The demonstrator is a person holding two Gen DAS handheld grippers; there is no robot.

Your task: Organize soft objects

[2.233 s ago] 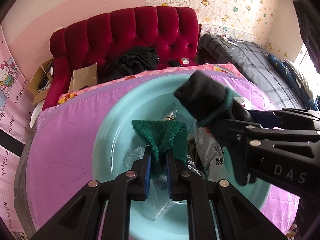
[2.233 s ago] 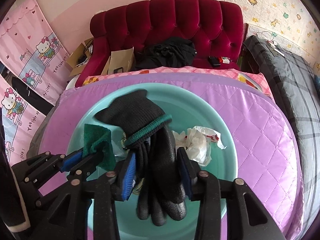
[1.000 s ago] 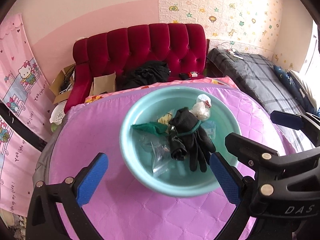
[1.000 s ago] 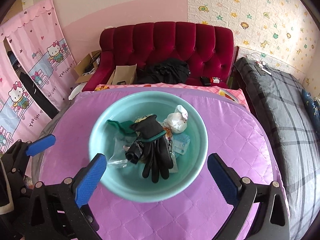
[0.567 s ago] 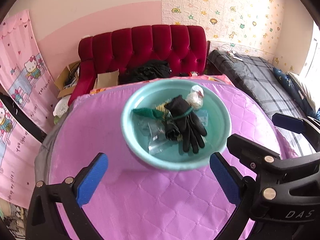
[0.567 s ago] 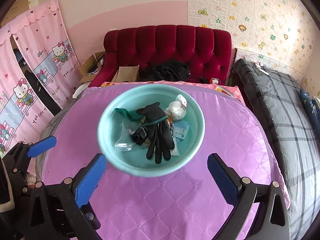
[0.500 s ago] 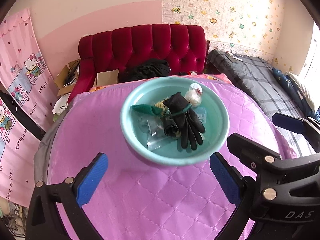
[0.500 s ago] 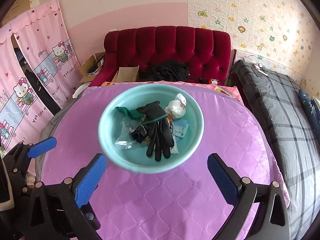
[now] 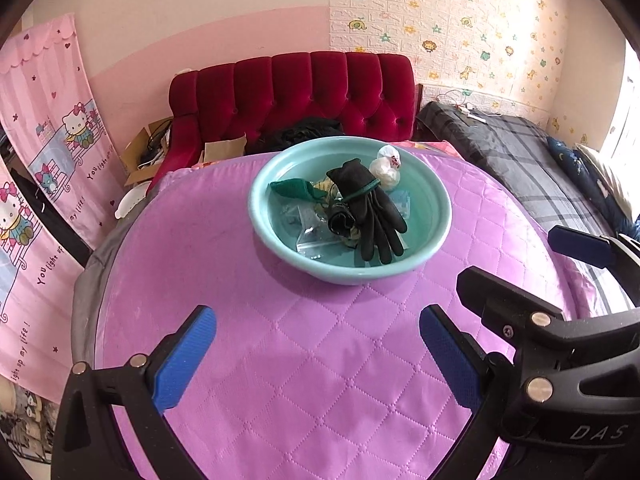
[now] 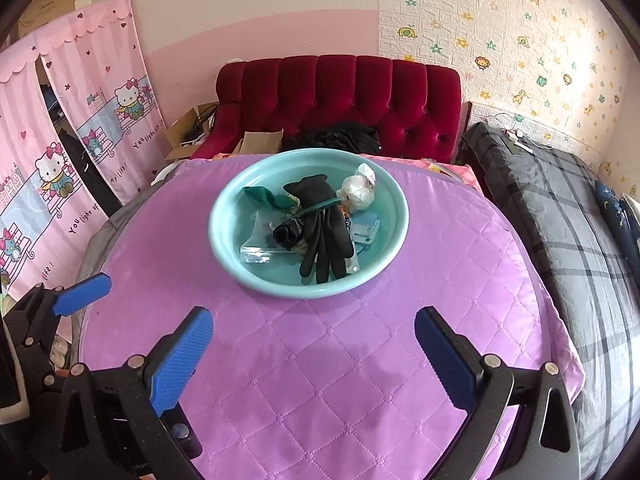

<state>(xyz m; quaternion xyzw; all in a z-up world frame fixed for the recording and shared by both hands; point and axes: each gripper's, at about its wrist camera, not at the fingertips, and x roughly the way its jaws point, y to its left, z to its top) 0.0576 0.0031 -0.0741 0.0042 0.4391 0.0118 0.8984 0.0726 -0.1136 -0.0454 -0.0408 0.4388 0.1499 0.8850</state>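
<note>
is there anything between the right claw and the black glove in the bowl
Nothing visible does. The right claw is open above bare purple cloth, and the black glove lies on top of the other things in the teal bowl. Only the bowl's near rim has to be cleared.

- the right hand-held gripper (image 10: 314, 360) is wide open and holds nothing.
- it hangs over the purple quilted surface (image 10: 320, 380).
- a teal bowl (image 10: 394, 216) sits on the surface.
- a black glove (image 10: 324, 228), a green cloth (image 10: 260, 196) and a white crumpled bag (image 10: 358, 192) lie in the bowl.
- the left hand-held gripper (image 10: 82, 288) shows at the left edge.
</note>
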